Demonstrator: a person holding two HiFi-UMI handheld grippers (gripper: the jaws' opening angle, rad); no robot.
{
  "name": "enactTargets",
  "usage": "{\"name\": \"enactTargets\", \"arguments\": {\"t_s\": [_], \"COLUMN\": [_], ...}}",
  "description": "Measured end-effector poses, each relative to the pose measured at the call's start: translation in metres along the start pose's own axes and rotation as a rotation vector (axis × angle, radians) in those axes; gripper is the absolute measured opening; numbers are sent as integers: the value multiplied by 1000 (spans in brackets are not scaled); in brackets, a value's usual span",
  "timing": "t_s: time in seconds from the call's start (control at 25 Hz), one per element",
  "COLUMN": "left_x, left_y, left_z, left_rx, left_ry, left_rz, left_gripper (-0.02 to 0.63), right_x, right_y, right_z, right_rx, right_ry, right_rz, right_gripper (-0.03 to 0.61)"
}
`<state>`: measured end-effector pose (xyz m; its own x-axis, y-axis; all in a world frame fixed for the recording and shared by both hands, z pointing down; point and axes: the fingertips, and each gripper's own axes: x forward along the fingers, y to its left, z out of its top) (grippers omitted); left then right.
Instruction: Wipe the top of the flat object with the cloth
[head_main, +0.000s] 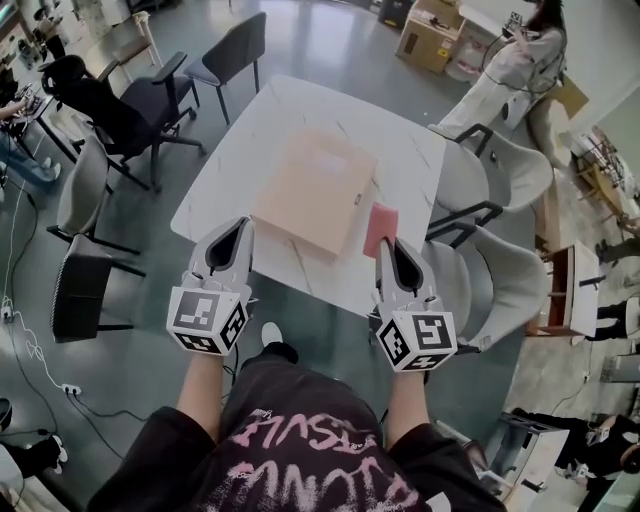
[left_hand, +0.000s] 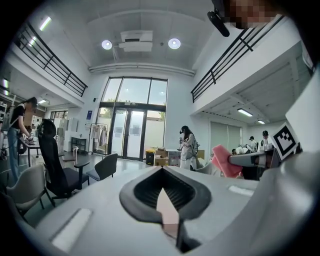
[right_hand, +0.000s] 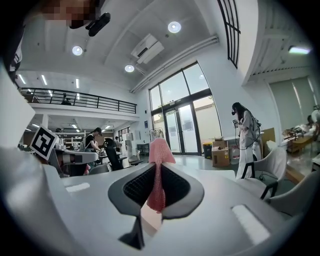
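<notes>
A beige flat object (head_main: 315, 190) lies on the white table (head_main: 405, 150), near its front edge. My right gripper (head_main: 388, 246) hovers at the table's front right, just right of the flat object, shut on a pink cloth (head_main: 379, 227). The right gripper view has the cloth (right_hand: 159, 165) pinched upright between the jaws of that gripper (right_hand: 157, 192). My left gripper (head_main: 242, 228) is at the flat object's front left corner, its jaws together with nothing in them. In the left gripper view (left_hand: 167, 202) the cloth (left_hand: 223, 160) shows off to the right.
Chairs ring the table: a black office chair (head_main: 120, 100) and a grey chair (head_main: 235, 50) at the far left, two pale chairs (head_main: 500, 170) (head_main: 505, 285) on the right. A person (head_main: 510, 65) stands beyond the far right corner beside cardboard boxes (head_main: 430, 40).
</notes>
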<state>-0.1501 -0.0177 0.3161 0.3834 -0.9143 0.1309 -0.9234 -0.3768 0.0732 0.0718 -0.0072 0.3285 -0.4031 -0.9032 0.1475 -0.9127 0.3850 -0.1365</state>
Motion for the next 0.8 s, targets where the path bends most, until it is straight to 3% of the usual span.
{"name": "enactTargets", "arguments": {"t_s": [0.48, 0.8], "left_x": [21, 27], "left_y": [44, 51], "left_z": [8, 7], "left_rx": [10, 18], "left_ry": [14, 19], "left_rz": [-84, -138], "left_gripper": [0, 0], "right_x": [39, 39], "right_y": [29, 32], "right_z": [7, 4], "right_rx": [7, 23], "right_ry": [-11, -18], "right_rz": [-60, -116], "right_gripper": [43, 43]}}
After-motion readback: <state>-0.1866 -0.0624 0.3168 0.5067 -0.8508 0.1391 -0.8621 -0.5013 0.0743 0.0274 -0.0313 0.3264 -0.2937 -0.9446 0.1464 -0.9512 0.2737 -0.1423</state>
